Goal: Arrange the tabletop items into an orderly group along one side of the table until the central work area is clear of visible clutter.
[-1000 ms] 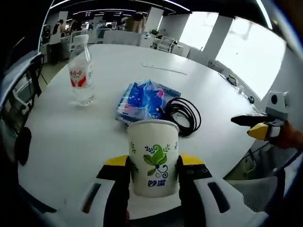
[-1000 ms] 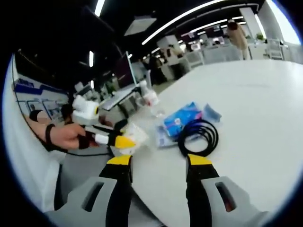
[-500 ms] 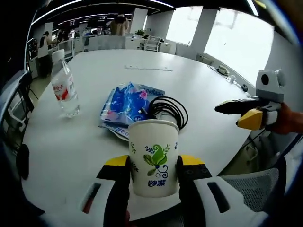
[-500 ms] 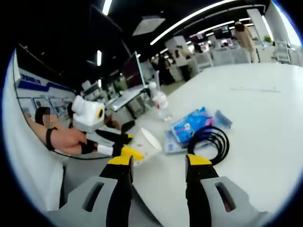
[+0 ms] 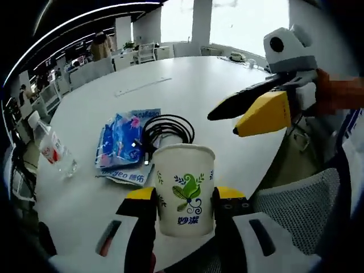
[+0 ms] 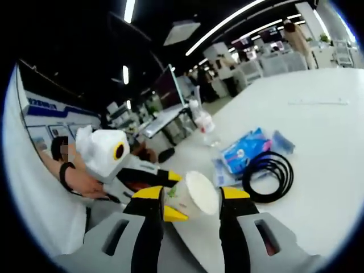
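A white paper cup [image 5: 185,190] with a green leaf print stands upright between my left gripper's [image 5: 185,196] yellow-tipped jaws, which are shut on it. In the left gripper view my right gripper [image 5: 259,105] reaches in from the right, close above the cup and open. In the right gripper view the cup [image 6: 198,196] shows rim-on between my right gripper's [image 6: 192,196] spread jaws, with the left gripper [image 6: 172,196] holding it from the left. On the white round table [image 5: 227,74] lie blue packets [image 5: 122,142], a black cable coil [image 5: 168,128] and a water bottle [image 5: 54,153].
A thin white strip [image 5: 142,87] lies farther out on the table. A grey mesh chair [image 5: 290,210] sits near the table edge on the right. A person's hand [image 6: 79,182] holds the left gripper. Desks, chairs and people fill the room behind.
The two grippers have come close together, and the cup now shows between the right gripper's jaws. The left gripper view has swung, so the bottle sits far left.
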Action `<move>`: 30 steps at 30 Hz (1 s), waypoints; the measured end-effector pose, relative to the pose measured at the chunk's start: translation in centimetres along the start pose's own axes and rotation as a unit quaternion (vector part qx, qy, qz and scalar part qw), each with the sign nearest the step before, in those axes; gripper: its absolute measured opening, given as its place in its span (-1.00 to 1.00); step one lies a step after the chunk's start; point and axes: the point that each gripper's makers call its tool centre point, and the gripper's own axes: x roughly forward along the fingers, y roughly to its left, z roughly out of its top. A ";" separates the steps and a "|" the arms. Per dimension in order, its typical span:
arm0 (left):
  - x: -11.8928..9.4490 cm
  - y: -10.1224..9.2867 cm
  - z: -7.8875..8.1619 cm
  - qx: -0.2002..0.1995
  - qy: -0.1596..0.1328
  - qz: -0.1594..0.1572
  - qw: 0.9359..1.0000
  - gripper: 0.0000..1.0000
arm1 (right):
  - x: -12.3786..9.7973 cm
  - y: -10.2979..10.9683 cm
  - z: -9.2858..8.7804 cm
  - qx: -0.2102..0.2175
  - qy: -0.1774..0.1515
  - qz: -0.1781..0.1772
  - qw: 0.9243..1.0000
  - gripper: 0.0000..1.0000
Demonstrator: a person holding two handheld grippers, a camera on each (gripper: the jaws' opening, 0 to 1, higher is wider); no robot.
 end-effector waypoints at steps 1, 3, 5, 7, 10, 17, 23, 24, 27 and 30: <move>0.1 -0.2 0.0 0.020 0.003 0.000 1.000 -0.23 | 0.1 0.2 -0.1 0.001 0.002 0.004 1.000 -0.30; 0.1 -1.0 0.2 0.056 0.007 -0.005 0.998 -0.22 | 0.4 0.6 -0.5 0.002 0.007 0.010 1.000 -0.31; 0.1 -1.9 0.4 0.077 0.006 -0.013 0.997 -0.22 | 0.6 1.0 -1.0 0.006 0.014 0.018 1.000 -0.33; 0.1 -2.5 0.4 0.077 0.006 -0.015 0.997 -0.22 | 0.8 1.4 -1.4 0.008 0.019 0.026 0.999 -0.36; 0.1 -3.4 0.2 0.101 0.009 -0.026 0.995 -0.22 | 0.9 1.8 -1.8 0.013 0.025 0.035 0.999 -0.43; -0.2 -3.3 0.6 0.119 0.007 -0.019 0.993 -0.22 | 0.6 2.3 -2.4 0.021 0.033 0.047 0.998 -0.61; -0.3 -3.7 0.7 0.137 0.007 -0.018 0.990 -0.22 | 0.6 2.6 -2.9 0.022 0.042 0.054 0.997 -0.75; -0.3 -3.8 0.6 0.140 0.007 -0.018 0.990 -0.23 | 0.6 2.6 -3.0 0.022 0.043 0.055 0.997 -0.77; -0.3 -3.9 0.6 0.141 0.008 -0.020 0.990 -0.22 | 0.6 2.7 -3.2 0.024 0.046 0.056 0.997 -0.89; -0.3 -3.9 0.7 0.141 0.006 -0.021 0.990 -0.23 | 0.7 3.1 -3.1 0.031 0.043 0.062 0.997 -0.96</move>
